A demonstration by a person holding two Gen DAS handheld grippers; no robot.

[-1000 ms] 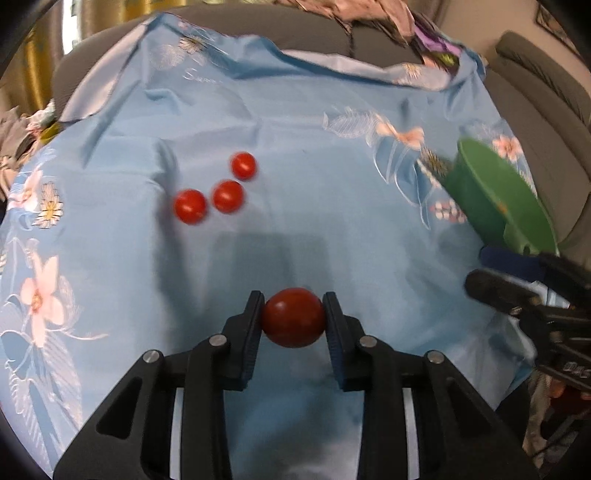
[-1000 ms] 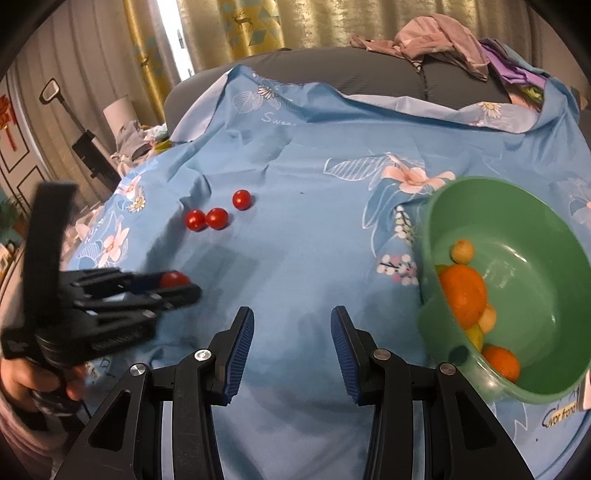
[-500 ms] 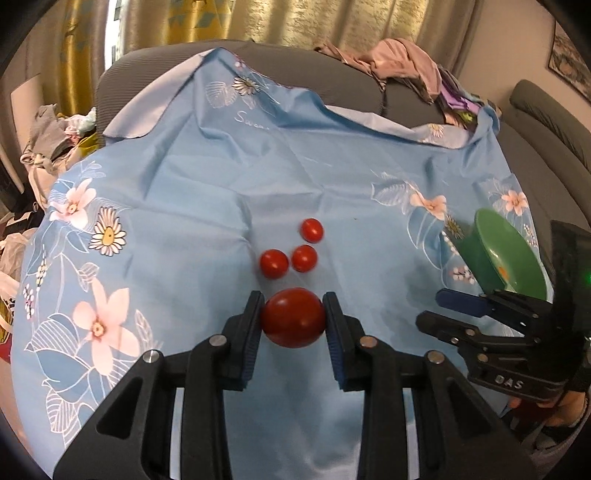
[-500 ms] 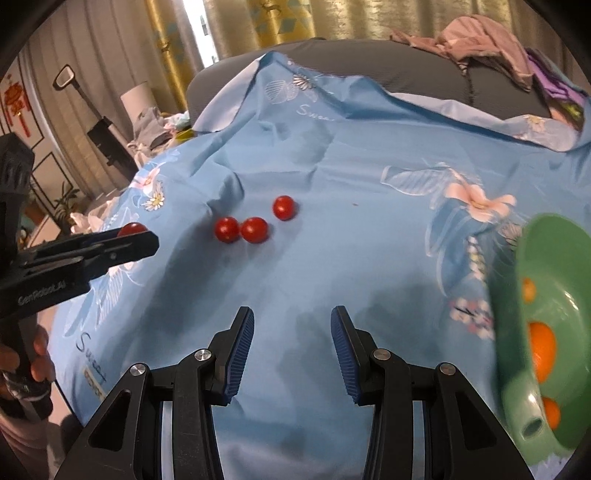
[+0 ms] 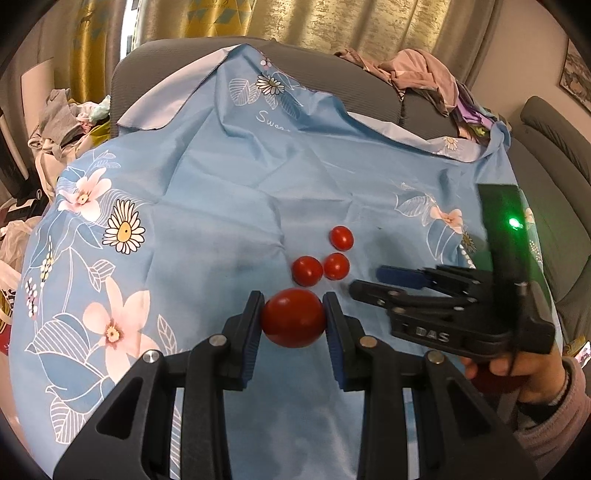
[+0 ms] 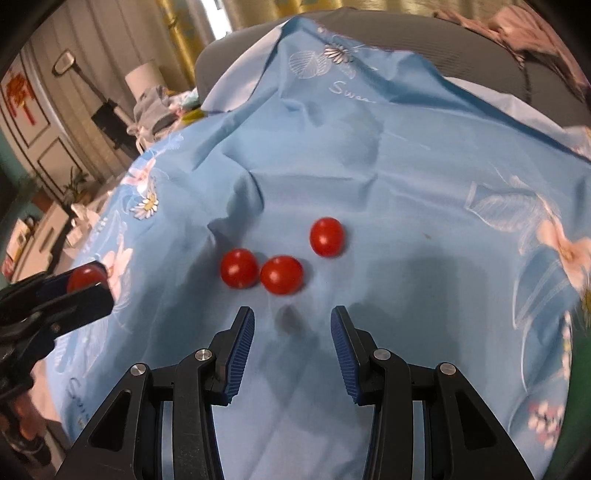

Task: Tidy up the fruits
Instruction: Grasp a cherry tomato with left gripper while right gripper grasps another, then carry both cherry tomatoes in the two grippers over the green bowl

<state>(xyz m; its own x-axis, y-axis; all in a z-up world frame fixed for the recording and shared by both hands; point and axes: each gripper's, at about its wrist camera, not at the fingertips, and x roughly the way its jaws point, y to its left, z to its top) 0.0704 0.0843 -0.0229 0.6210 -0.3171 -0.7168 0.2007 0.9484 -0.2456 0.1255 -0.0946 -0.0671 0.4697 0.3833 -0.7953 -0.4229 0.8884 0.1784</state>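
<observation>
A big red tomato (image 5: 293,323) is held tight between the two pads of the left claw (image 5: 293,321), up off the cloth; in the right wrist view the same tomato is seen at the far left, pinched in that claw. The right claw (image 6: 293,341) is held part way open with nothing between its pads; only blue cloth (image 6: 406,177) is seen in the gap. Three small tomatoes (image 6: 280,274) are lying on the cloth just past the right claw's tips; two of them are touching or nearly touching side by side, and the third is set a little apart, further back and to the right. In the left wrist view the same three are seen just behind the held tomato. The cloth is light blue with pink and white flowers, and it is spread over a grey sofa (image 5: 155,59). The right claw is gripped by a hand (image 5: 524,373) in a pinkish sleeve (image 5: 554,424); a small green light (image 5: 513,222) is lit on it. A pile of clothes (image 5: 421,74) is lying on the back of the sofa; gold curtains (image 5: 332,18) are hung behind.
</observation>
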